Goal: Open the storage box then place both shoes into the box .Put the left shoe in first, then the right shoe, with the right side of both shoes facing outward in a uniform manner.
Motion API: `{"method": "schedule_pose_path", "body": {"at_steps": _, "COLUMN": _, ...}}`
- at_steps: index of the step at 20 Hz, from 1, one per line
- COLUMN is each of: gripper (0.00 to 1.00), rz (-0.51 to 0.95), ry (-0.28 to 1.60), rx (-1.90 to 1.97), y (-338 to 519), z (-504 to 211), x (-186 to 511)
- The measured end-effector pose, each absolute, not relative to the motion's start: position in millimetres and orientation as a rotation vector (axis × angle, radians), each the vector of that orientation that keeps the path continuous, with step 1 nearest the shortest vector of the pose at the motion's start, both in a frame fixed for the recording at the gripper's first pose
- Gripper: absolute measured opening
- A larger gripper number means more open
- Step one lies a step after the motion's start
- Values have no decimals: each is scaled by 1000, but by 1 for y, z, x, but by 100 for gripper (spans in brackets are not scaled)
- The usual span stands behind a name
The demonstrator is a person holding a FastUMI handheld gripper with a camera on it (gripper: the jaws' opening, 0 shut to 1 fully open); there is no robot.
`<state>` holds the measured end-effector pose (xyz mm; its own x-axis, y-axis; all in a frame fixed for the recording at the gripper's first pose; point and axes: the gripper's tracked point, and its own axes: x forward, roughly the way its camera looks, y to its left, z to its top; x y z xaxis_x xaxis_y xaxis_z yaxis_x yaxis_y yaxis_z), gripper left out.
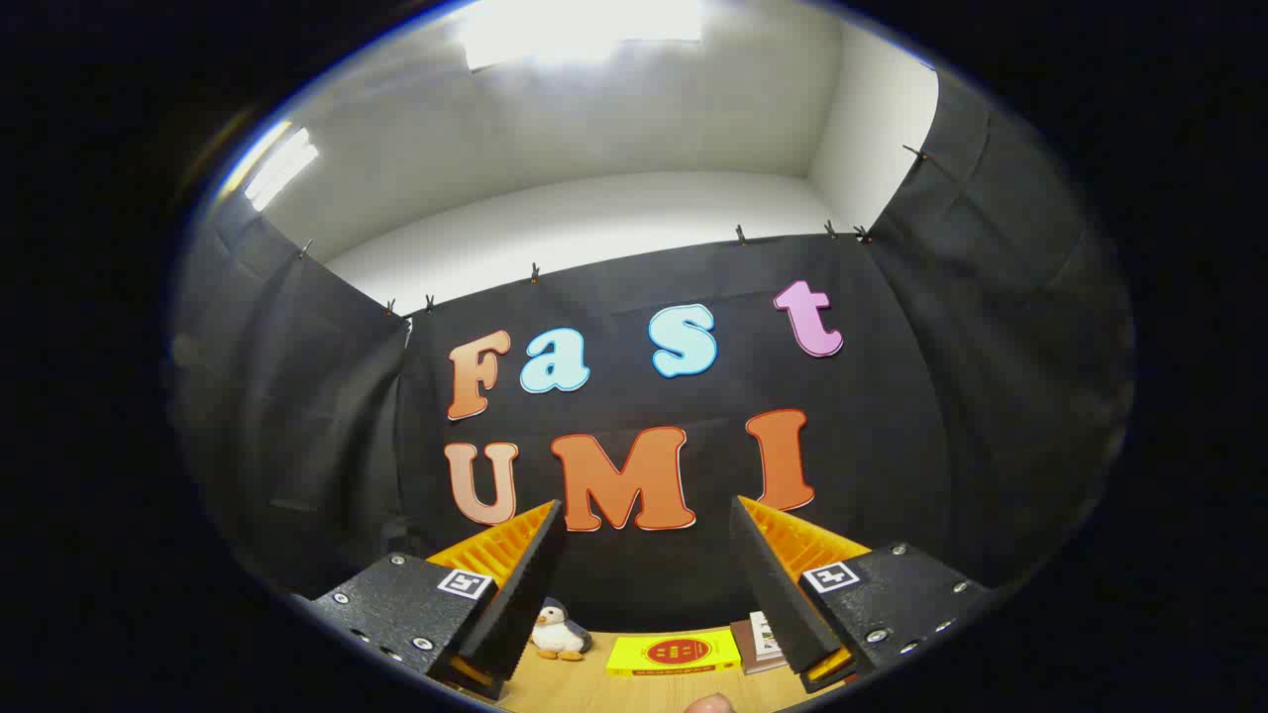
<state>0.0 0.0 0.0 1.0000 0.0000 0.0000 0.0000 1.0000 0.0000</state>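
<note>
The gripper [644,555] is pointing up at the booth wall, its fingers spread wide and holding nothing. Low between them, from left to right, a small toy penguin [558,632] is sitting on the wooden table [594,693], a yellow box [674,654] is lying flat beside it, and a few books [758,642] are stacked next to that. Neither shoes nor a storage box can be made out from here, so lowering blind risks knocking the penguin or grabbing the wrong item.
</note>
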Motion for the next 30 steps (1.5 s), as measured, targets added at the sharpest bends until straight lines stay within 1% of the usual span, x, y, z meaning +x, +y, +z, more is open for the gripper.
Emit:
{"method": "schedule_pose_path", "body": {"at_steps": 4, "gripper": 98, "rz": -23, "ry": 27, "rx": -8, "y": -8, "z": -4, "x": -8}}
{"method": "schedule_pose_path", "body": {"at_steps": 16, "gripper": 98, "rz": -25, "ry": 69, "rx": -1, "y": -17, "z": -13, "x": -18}}
{"method": "schedule_pose_path", "body": {"at_steps": 24, "gripper": 98, "rz": -31, "ry": 140, "rx": 20, "y": -18, "z": -34, "x": -19}}
{"method": "schedule_pose_path", "body": {"at_steps": 30, "gripper": 98, "rz": -13, "ry": 267, "rx": 54, "y": -5, "z": -75, "x": -20}}
